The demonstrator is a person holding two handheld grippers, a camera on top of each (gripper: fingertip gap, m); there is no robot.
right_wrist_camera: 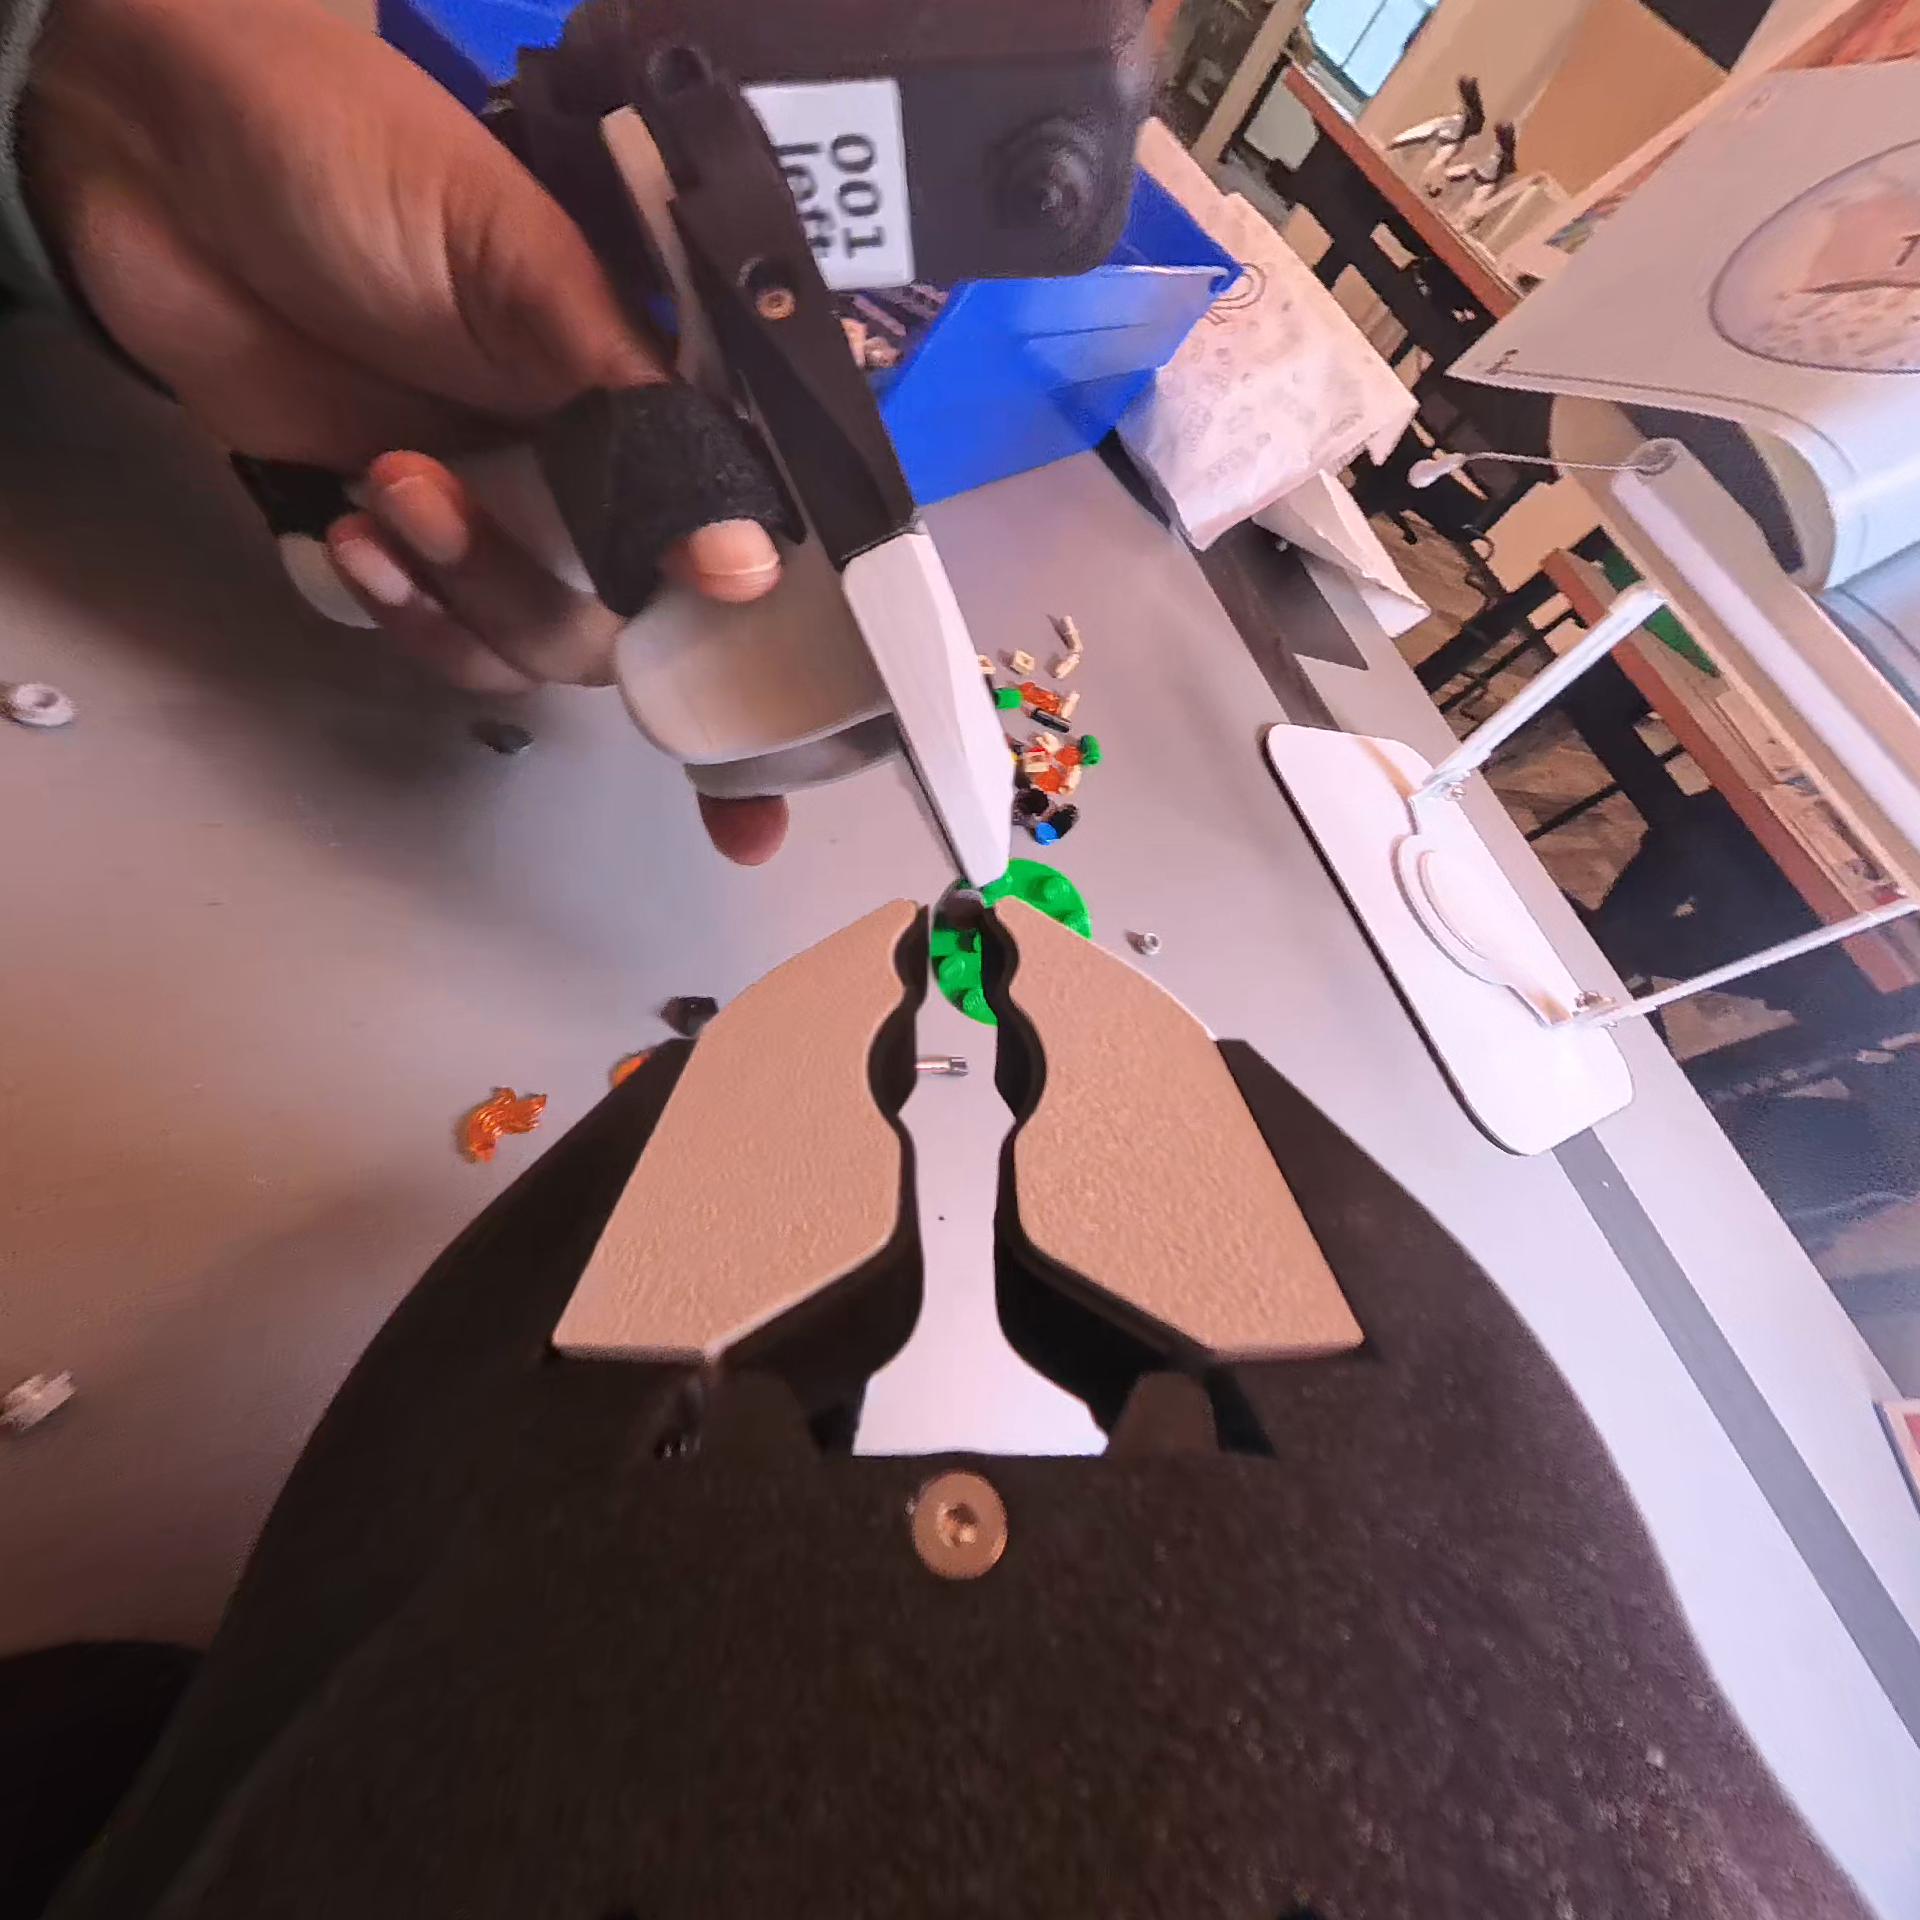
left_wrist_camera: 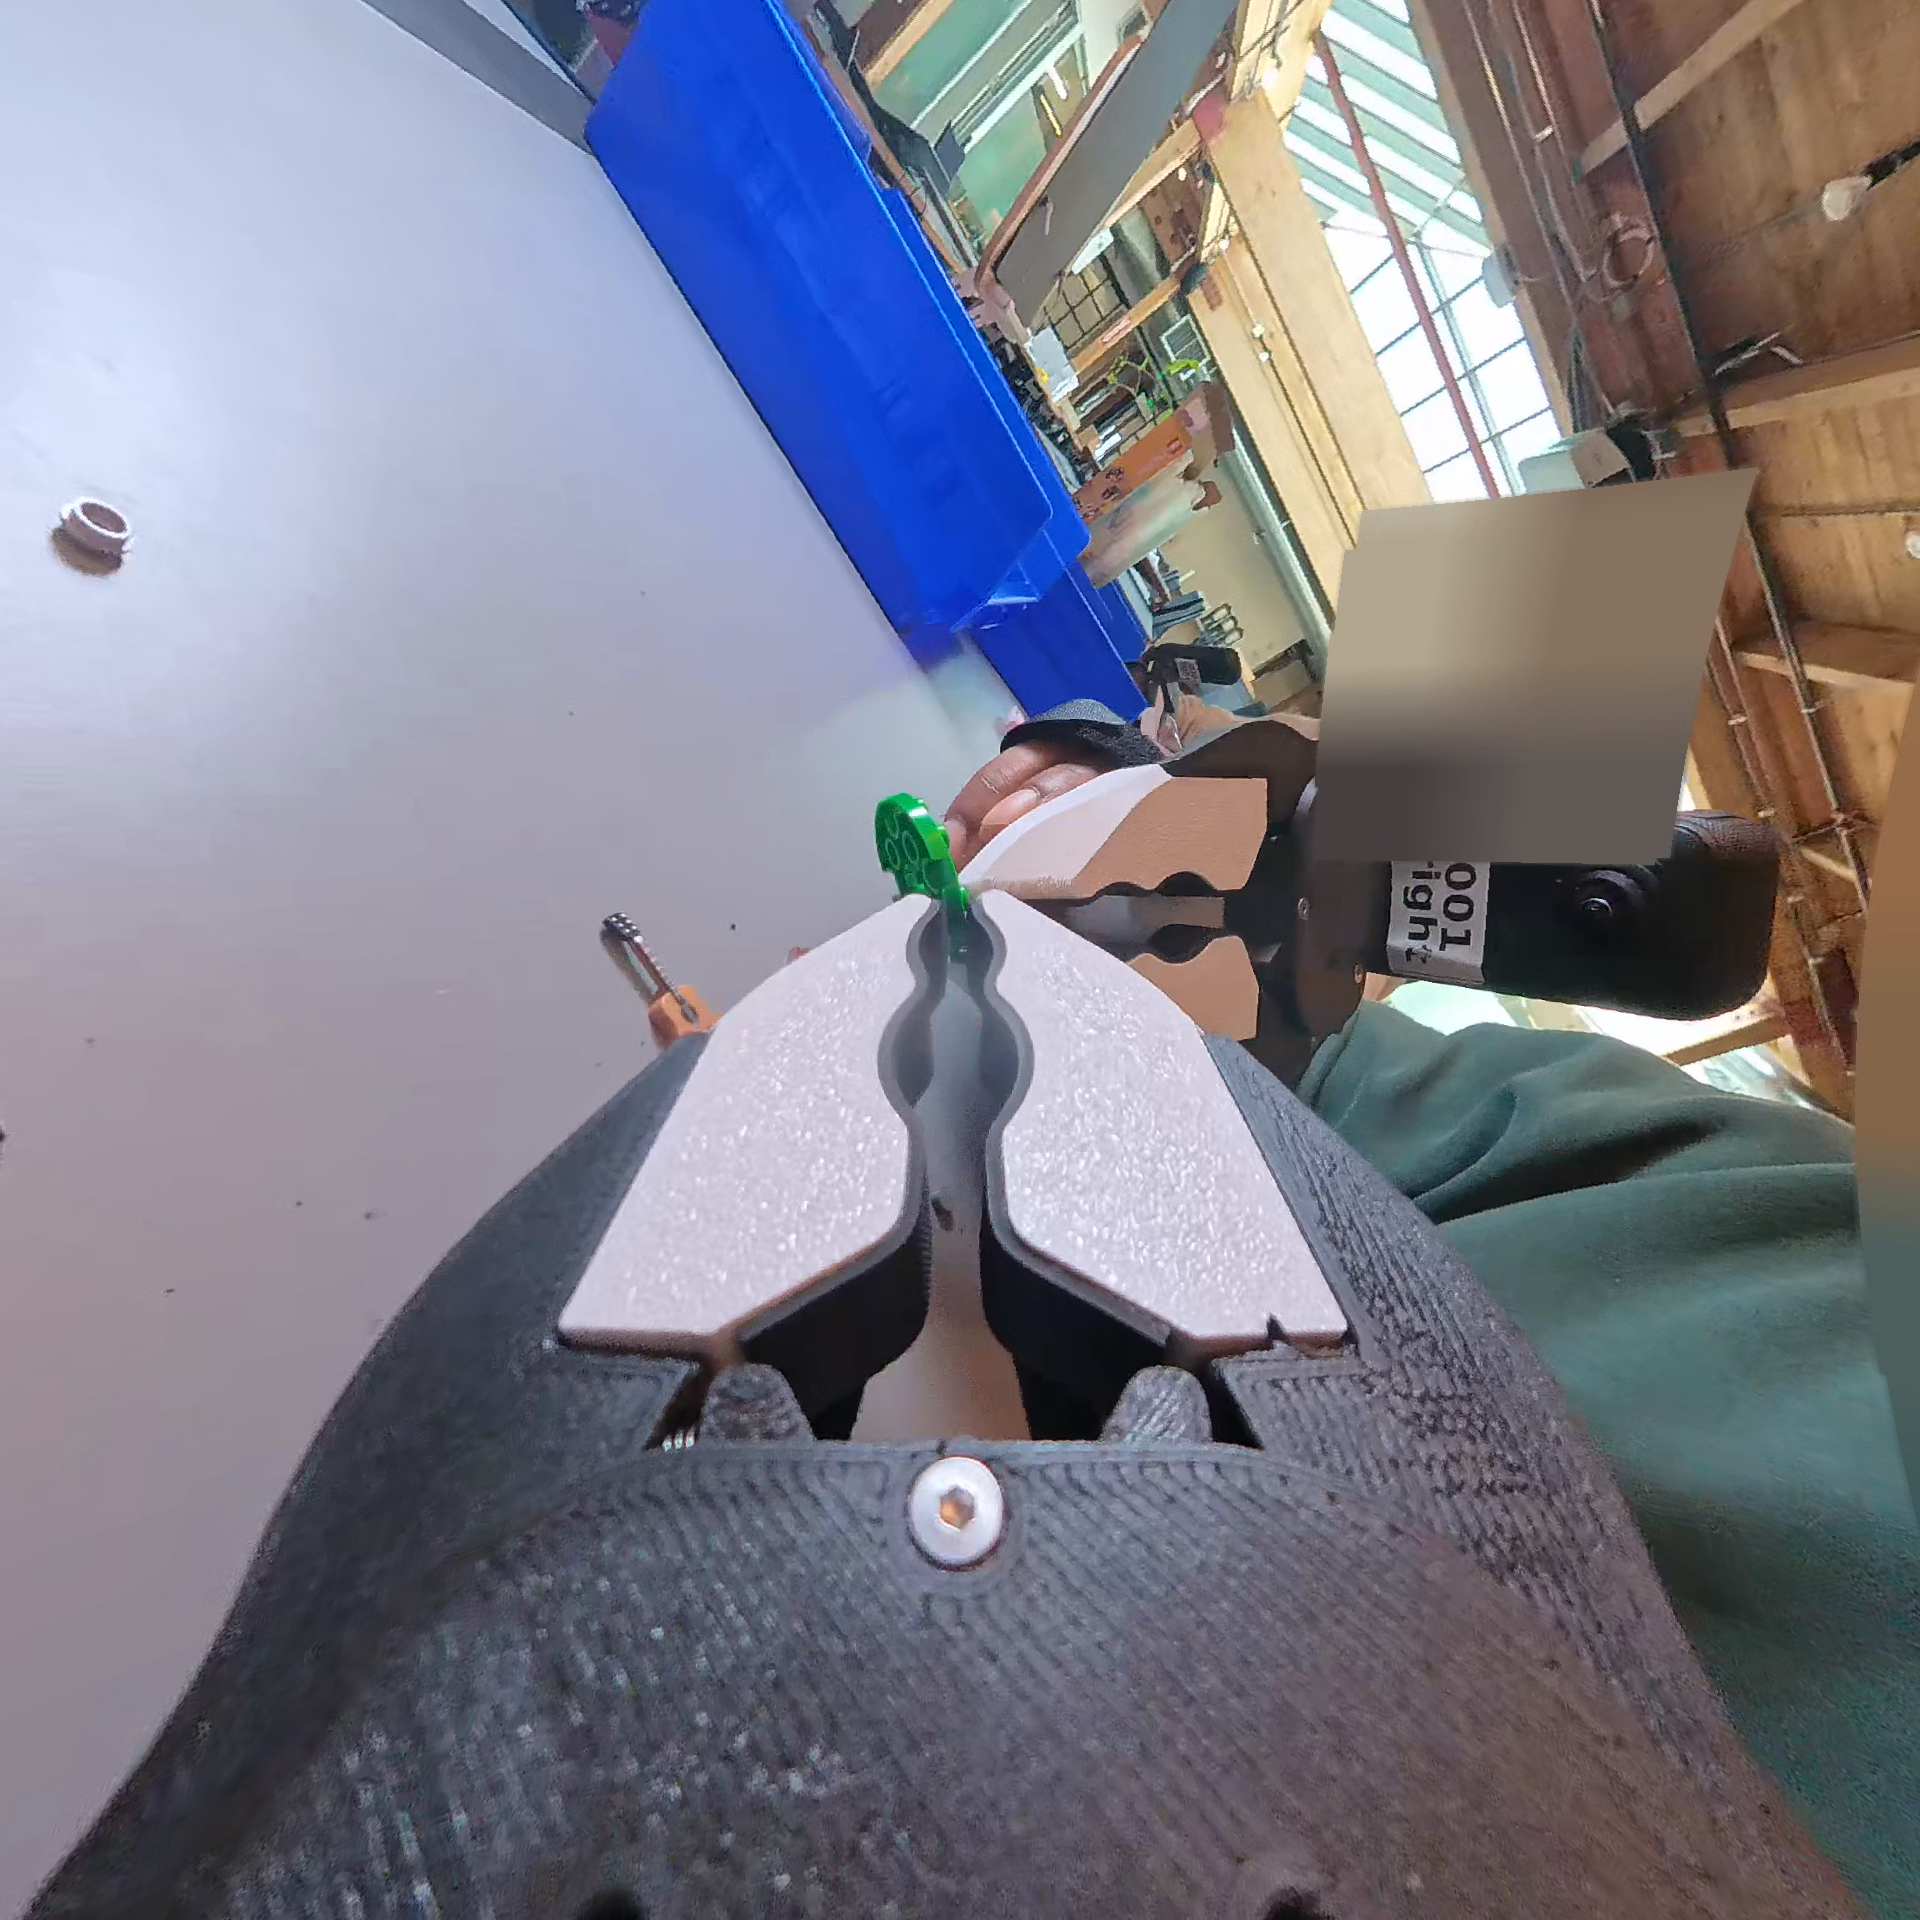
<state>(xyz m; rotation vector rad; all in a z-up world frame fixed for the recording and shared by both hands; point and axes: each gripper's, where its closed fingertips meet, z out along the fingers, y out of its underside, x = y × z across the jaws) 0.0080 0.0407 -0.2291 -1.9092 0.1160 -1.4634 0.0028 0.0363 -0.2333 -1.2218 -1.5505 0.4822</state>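
My left gripper [left_wrist_camera: 948, 914] is shut on the edge of a round green studded plate [left_wrist_camera: 920, 852] and holds it above the grey table [left_wrist_camera: 364, 623]. In the right wrist view the plate [right_wrist_camera: 1044, 899] lies just past my right gripper [right_wrist_camera: 956, 912], with the left gripper's white finger [right_wrist_camera: 935, 707] coming down onto it. A small dark grey round piece [right_wrist_camera: 961, 912] sits on the plate between my right gripper's tan fingertips [right_wrist_camera: 1023, 956]. A thin gap shows at the left pad, so the jaws stand open around it.
A pile of small loose bricks [right_wrist_camera: 1049, 738] lies beyond the plate. An orange flame piece [right_wrist_camera: 502, 1120], a small metal pin [right_wrist_camera: 940, 1067] and a nut [right_wrist_camera: 1143, 942] lie nearby. A white stand base [right_wrist_camera: 1455, 935] is at the right. Blue bins [left_wrist_camera: 831, 312] line the table's far edge. The grippers are tip to tip, or close to it.
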